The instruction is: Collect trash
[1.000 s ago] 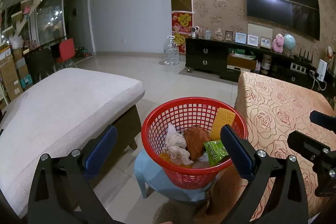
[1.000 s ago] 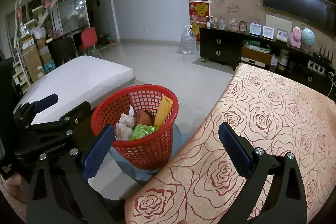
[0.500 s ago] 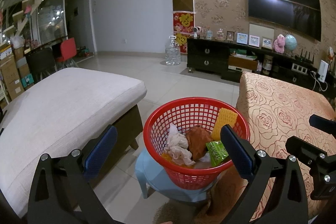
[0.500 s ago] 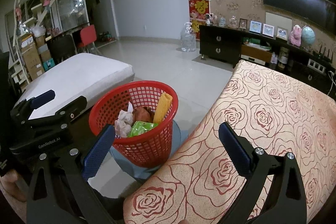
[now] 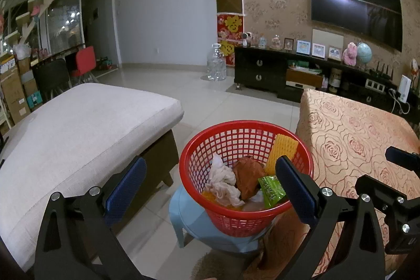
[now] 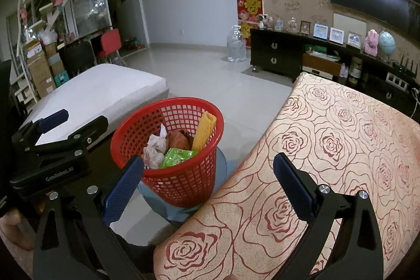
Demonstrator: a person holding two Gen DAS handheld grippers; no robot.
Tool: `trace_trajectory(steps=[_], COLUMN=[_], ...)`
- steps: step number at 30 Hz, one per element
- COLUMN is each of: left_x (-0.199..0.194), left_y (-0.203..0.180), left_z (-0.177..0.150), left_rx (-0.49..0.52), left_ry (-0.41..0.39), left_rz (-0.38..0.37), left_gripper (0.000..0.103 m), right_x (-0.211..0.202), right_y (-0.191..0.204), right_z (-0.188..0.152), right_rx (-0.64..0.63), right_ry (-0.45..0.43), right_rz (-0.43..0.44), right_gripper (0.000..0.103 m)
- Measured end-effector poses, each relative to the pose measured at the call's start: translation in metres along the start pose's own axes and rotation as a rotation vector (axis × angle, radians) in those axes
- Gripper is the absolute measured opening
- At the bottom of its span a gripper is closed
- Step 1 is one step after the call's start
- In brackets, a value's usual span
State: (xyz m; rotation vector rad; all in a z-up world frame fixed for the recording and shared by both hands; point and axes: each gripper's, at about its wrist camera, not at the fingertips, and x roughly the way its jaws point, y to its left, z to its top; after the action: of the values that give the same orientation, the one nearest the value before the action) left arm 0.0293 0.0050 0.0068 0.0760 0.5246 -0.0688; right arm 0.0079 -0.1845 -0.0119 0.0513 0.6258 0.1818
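Observation:
A red mesh basket [image 5: 231, 138] stands on a light blue stool [image 5: 194, 221]. It holds crumpled white tissue [image 5: 223, 181], a brown wrapper [image 5: 248, 175], a green packet [image 5: 271, 190] and yellow foam netting [image 5: 282, 151]. The basket also shows in the right wrist view [image 6: 181, 175]. My left gripper [image 5: 210, 186] is open and empty, just in front of the basket. My right gripper [image 6: 210, 186] is open and empty, over the edge of the rose-patterned tablecloth [image 6: 328, 162], to the right of the basket.
A white cushioned sofa seat [image 5: 78, 127] lies to the left of the basket. The table with the rose cloth [image 5: 354, 127] is on the right. A dark TV cabinet [image 5: 275, 72] and a water jug [image 5: 216, 66] stand across the tiled floor.
Both grippers have drifted slightly back and left; the basket sits a little further right in both views. Both stay open.

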Motion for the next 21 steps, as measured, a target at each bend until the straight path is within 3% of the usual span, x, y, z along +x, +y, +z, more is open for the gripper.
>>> trace_trajectory(steps=[21], left_x=[-0.0020], left_y=[-0.0028], left_z=[-0.0026], left_rx=[0.008], left_ry=[-0.015], left_rz=[0.004], left_gripper=[0.095], right_x=[0.0008], right_y=[-0.0008], right_z=[-0.0028], right_rx=[0.001], right_ry=[0.004], right_rz=[0.012], right_gripper=[0.096])
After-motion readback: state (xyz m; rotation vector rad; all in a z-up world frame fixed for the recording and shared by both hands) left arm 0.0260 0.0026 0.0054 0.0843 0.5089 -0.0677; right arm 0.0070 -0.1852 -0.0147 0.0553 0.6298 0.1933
